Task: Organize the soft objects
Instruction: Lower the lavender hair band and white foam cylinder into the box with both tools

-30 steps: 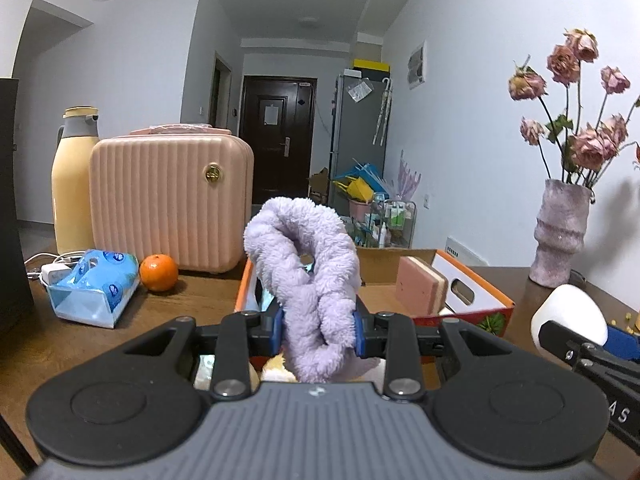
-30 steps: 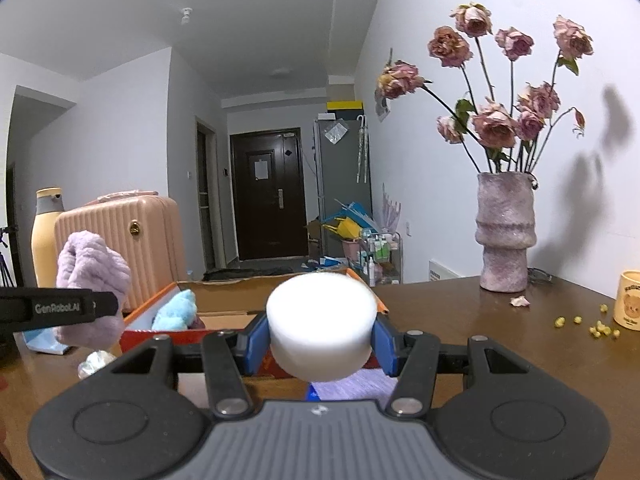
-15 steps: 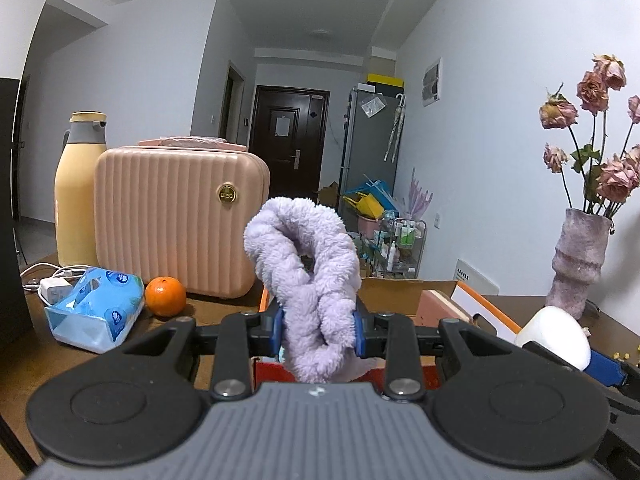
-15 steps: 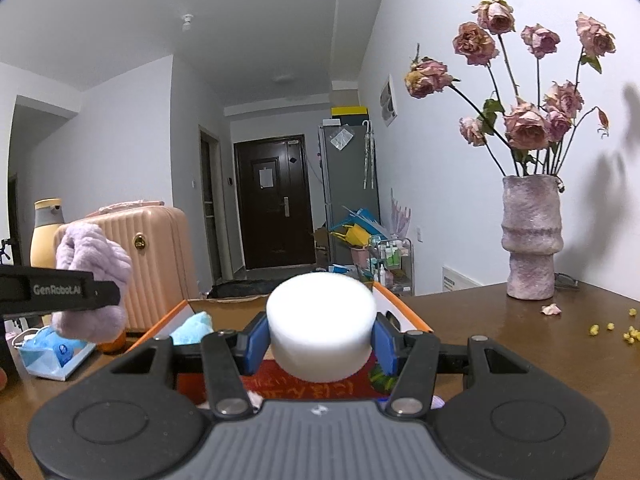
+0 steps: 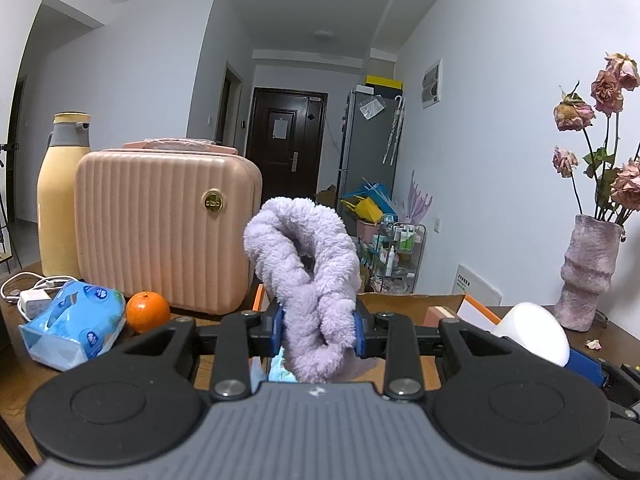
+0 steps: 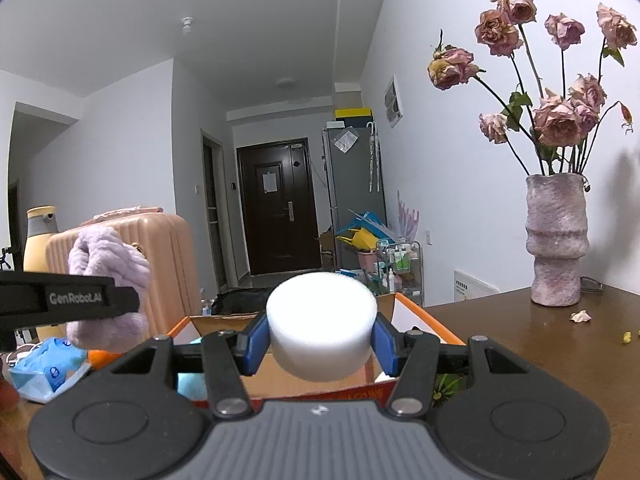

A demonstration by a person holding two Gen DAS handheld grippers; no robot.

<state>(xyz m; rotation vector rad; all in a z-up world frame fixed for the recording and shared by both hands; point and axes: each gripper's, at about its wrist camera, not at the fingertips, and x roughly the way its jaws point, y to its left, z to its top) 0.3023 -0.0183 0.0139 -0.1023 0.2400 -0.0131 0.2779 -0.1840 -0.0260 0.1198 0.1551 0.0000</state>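
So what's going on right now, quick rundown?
Left gripper shut on purple fluffy band. Right gripper shut on white foam puck. Both held up near the orange cardboard box. Nothing in the way.

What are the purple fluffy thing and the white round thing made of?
The purple fluffy thing looks like plush fleece fabric: shaggy matte pile, squashed where the left gripper pinches it. The white round thing in the right gripper looks like soft foam: matte, finely grainy. Neither is certain.
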